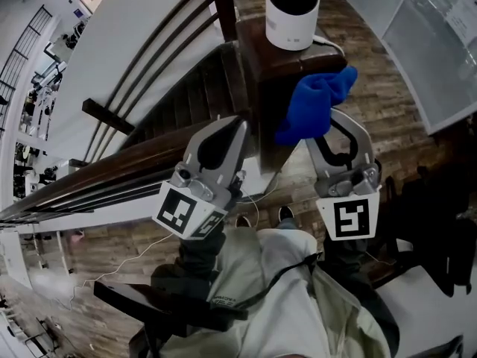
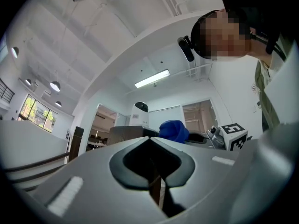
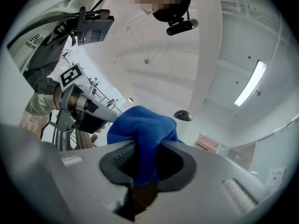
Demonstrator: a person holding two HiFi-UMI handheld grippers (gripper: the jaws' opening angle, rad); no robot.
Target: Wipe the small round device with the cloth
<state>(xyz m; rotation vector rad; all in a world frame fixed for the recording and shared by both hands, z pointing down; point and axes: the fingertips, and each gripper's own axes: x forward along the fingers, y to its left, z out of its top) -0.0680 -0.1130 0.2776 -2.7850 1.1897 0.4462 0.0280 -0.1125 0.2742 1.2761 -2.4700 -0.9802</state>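
The small round device is a white cylinder with a black domed top, standing on a dark wooden post. In the left gripper view the device shows small and far off. My right gripper is shut on a blue cloth, held just below and right of the device, not touching it. In the right gripper view the cloth bulges up from between the jaws of the right gripper. My left gripper is shut and empty, left of the post; in its own view the left gripper shows jaws pressed together.
A dark wooden handrail with slanted rails runs down to the left. A staircase drops away behind it. A white cable leaves the device. The person's legs and shoes stand on plank floor. A pale panel lies at right.
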